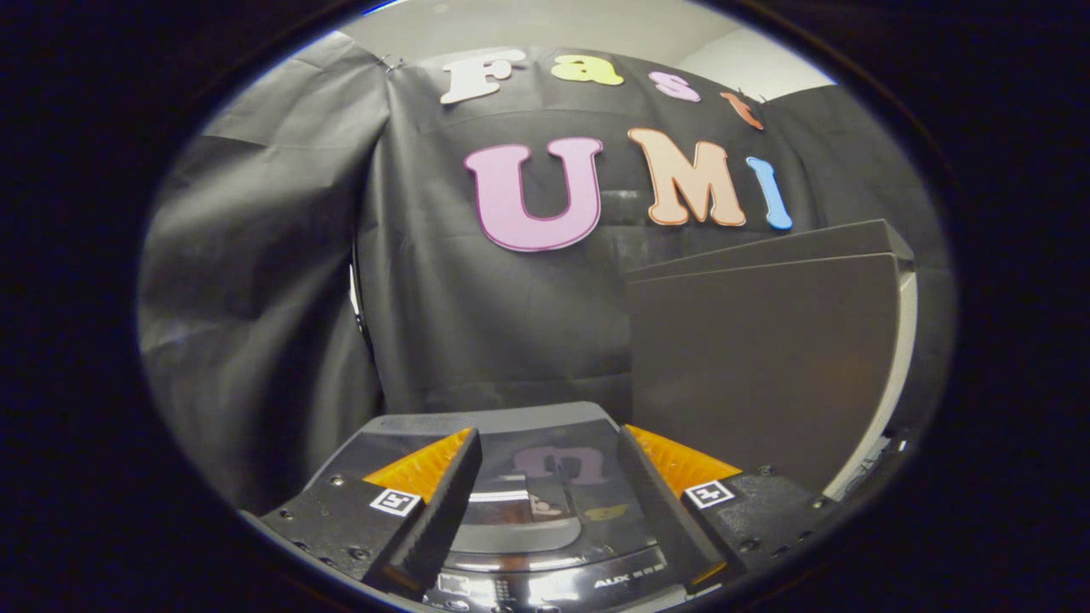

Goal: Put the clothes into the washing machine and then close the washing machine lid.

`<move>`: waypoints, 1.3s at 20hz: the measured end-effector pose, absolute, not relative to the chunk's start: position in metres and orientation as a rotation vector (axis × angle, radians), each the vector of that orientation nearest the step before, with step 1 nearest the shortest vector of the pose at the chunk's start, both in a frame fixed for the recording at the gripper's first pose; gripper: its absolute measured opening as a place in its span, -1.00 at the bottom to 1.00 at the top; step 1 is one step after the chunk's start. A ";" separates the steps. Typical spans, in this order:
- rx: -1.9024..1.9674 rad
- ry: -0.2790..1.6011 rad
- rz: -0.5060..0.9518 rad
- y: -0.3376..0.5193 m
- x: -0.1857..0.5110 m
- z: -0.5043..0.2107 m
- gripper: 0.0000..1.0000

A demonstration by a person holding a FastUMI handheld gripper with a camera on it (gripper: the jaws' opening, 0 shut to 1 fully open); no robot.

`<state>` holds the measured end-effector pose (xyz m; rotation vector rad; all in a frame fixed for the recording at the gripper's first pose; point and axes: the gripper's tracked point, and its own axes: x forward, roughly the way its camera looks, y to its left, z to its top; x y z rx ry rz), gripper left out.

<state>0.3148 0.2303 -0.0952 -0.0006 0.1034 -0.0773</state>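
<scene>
The claw (549, 489) hangs over the washer (545, 545), its two fingers spread apart with nothing between them but the machine's top showing through the gap. Neither finger touches anything.

Under and just ahead of the fingers lies the washer's lid (528, 443), flat and shut, a glossy dark panel with a curved window edge. The glass gives back dim reflections of the wall behind. A grey rim runs along the lid's far edge, just beyond the fingertips. Nearest the claw, below the fingers, a control strip (588, 583) with small white markings crosses the front of the machine.

To the right of the right finger and beyond it stands a dark flat panel (758, 358), upright and slightly tilted, with a thin top edge and a pale strip down its far right side. Whether it belongs to the washer or stands apart from it cannot be told.

Beyond everything hangs the black cloth wall (477, 315), creased, with a vertical fold left of the left finger. No clothes lie anywhere near the claw.
</scene>
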 end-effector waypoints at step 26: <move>-0.018 0.120 0.107 0.254 0.154 -0.018 0.94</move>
